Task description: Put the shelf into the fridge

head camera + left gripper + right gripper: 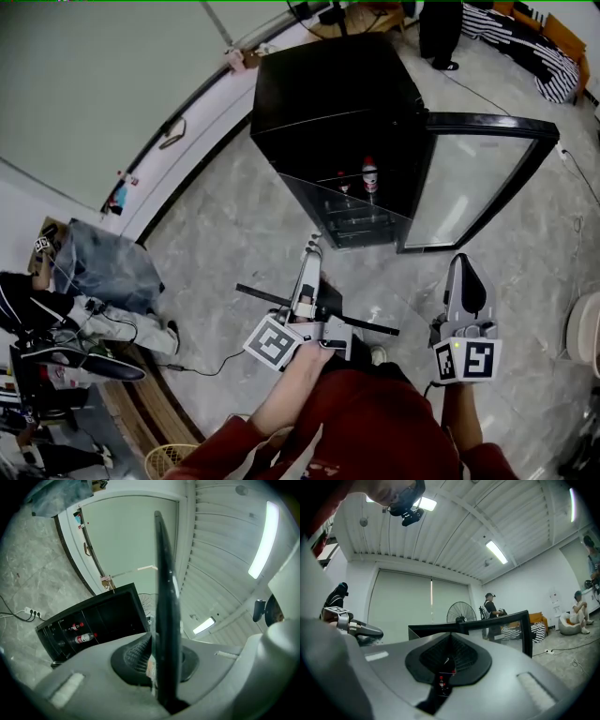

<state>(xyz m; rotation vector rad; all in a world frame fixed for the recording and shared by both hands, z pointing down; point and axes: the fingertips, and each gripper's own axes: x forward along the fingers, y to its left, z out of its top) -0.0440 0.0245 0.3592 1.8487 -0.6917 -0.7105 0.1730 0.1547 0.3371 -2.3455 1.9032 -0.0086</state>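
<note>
**A:** Head view first. What are the jaws doing?

**B:** The left gripper [311,251] is clamped on the shelf [375,325], a glass pane with a black bar along one edge. The pane hangs above the floor in front of the person. It is well short of the fridge [328,94], whose door [487,125] stands wide open. The right gripper [464,264] has its jaws together, just beside the pane's right edge. From here I can't tell whether they touch the glass.

**A:** And the arms?

**B:** Both reach forward side by side in red sleeves [366,422]. The left forearm is bare, and each gripper points toward the fridge.

**A:** Left gripper view?

**B:** The jaws pinch the shelf [166,597]. It shows edge-on as a dark upright bar rising out of the pads. To its left lies the fridge [108,606], open side toward the camera, with bottles [82,638] on a rack inside.

**A:** Right gripper view?

**B:** The jaws are closed against each other at the tips [449,641]. A narrow slit below them shows small red specks. I can't make out anything gripped there. The gripper looks level at the fridge [436,629] and its door [527,625]. The left gripper [361,630] is off to the left. A fan [461,611] and a standing person [490,604] are behind the fridge.
</note>
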